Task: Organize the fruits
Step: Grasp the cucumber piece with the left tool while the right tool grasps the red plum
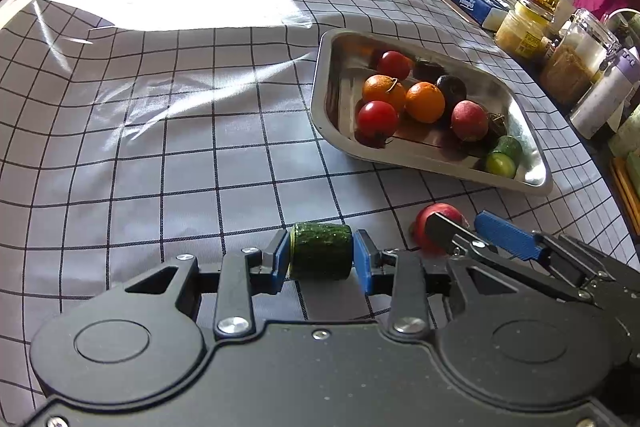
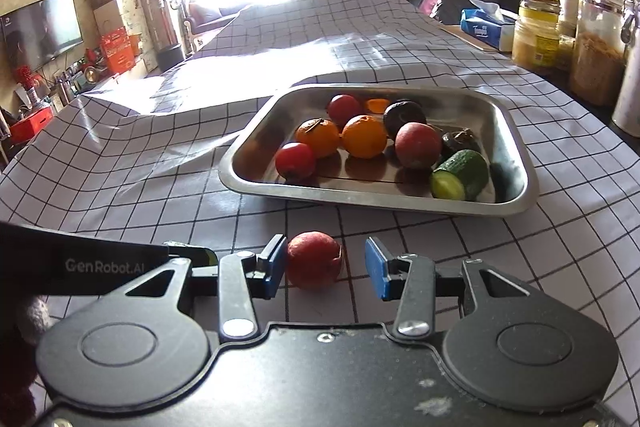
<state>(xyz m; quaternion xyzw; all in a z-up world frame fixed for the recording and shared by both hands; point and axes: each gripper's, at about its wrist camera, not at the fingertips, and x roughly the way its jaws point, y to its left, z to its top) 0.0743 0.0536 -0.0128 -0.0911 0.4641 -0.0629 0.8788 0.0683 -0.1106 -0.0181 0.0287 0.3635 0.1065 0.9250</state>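
Observation:
My left gripper (image 1: 321, 254) is shut on a cucumber piece (image 1: 320, 251), held just above the checked cloth. My right gripper (image 2: 326, 267) is open around a red fruit (image 2: 315, 259) lying on the cloth; the left pad touches it and the right pad stands apart. That fruit (image 1: 430, 227) and the right gripper's fingers (image 1: 502, 235) also show in the left wrist view. A steel tray (image 2: 360, 197) ahead holds two oranges (image 2: 364, 135), red fruits (image 2: 417, 145), dark fruits (image 2: 404, 115) and a cucumber piece (image 2: 460, 175). The tray also shows in the left wrist view (image 1: 432, 163).
Jars (image 2: 536, 39), a tissue box (image 2: 486, 27) and a white bottle (image 1: 600, 95) stand along the table's right edge. The checked cloth (image 1: 160, 147) is wrinkled and raised to the left of the tray. Sofa cushions lie beyond the table's far end.

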